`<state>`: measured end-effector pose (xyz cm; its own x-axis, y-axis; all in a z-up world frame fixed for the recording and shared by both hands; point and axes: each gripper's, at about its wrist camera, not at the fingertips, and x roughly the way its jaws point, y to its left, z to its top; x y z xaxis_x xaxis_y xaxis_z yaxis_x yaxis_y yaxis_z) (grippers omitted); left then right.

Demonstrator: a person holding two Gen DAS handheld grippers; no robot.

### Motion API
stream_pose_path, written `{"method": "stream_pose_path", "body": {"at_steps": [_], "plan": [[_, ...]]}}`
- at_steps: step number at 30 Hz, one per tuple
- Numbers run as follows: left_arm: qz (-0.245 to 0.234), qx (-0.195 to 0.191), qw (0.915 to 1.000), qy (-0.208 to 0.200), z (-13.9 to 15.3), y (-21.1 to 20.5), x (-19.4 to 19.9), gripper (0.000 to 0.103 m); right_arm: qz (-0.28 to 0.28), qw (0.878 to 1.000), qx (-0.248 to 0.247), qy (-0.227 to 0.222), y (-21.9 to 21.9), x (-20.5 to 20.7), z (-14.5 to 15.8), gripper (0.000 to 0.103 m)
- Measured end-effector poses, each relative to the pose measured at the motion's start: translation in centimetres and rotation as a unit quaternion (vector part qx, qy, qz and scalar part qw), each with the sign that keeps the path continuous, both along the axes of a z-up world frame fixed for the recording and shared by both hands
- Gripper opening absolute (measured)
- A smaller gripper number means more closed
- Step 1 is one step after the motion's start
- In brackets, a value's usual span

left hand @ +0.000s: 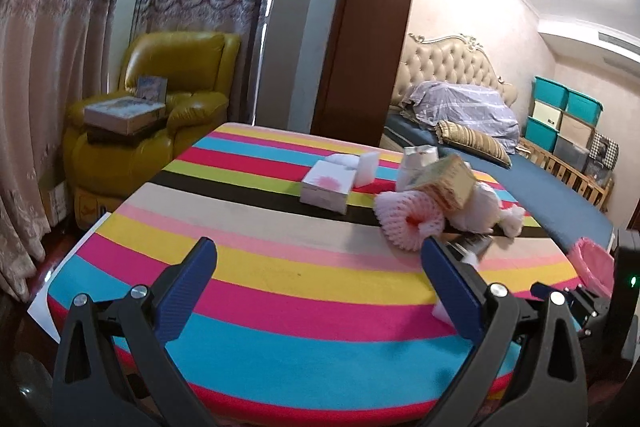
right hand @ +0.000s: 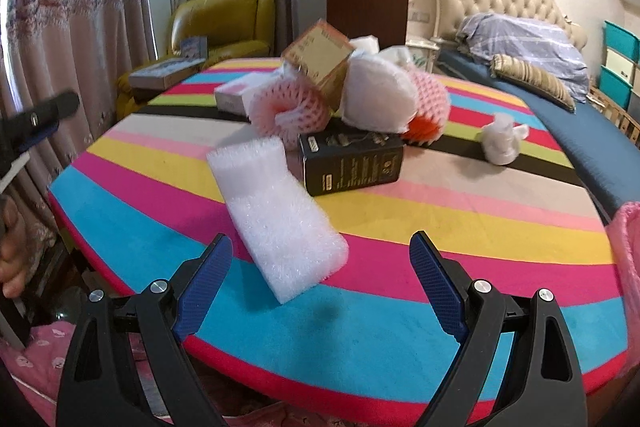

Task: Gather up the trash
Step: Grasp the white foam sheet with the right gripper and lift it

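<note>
We've got the right gripper [right hand: 320,267] spread wide and empty just short of the white foam block [right hand: 276,215] near the striped table [right hand: 400,327] edge, left gripper [left hand: 320,267] also wide and empty, so a sloppy pinch could easily knock that light foam away.

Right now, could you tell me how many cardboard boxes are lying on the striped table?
3. The black box lies at the front of the pile, the gold box is perched on top of the foam nets, and the white-and-pink box sits behind to the left. Others may be hidden under the pile.
</note>
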<state>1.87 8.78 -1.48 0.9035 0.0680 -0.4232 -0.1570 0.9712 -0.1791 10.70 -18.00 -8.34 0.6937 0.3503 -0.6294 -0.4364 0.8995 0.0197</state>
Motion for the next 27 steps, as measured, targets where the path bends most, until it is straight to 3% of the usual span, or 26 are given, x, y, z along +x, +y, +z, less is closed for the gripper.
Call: {"method": "stream_pose_path", "body": {"at_steps": [8, 12, 18, 20, 22, 27], "plan": [[-0.033, 0.050, 0.9965, 0.058, -2.1, 2.1, 5.1, 0.099, 0.036, 0.999, -0.002, 0.030, 2.1, 3.1, -0.7, 0.084], [-0.037, 0.046, 0.9952, 0.078, -2.7, 3.2, 6.7, 0.099, 0.060, 0.997, -0.008, 0.040, 3.3, 3.3, -0.9, 0.084], [-0.035, 0.028, 0.9962, 0.075, -3.0, 4.3, 7.9, 0.098, 0.088, 0.995, -0.017, 0.034, 4.8, 2.7, -1.1, 0.083], [-0.037, 0.030, 0.9959, 0.077, -3.0, 4.3, 8.2, 0.098, 0.091, 0.995, -0.024, 0.032, 4.9, 2.7, -1.3, 0.073], [-0.042, 0.027, 0.9956, 0.079, -3.0, 4.0, 8.6, 0.098, 0.084, 0.996, -0.023, 0.030, 4.5, 2.7, -1.4, 0.053], [-0.076, 0.024, 0.9939, 0.076, -2.2, 1.0, 10.1, 0.098, 0.068, 0.998, 0.009, -0.002, 2.4, 1.9, -0.5, 0.050]]}}
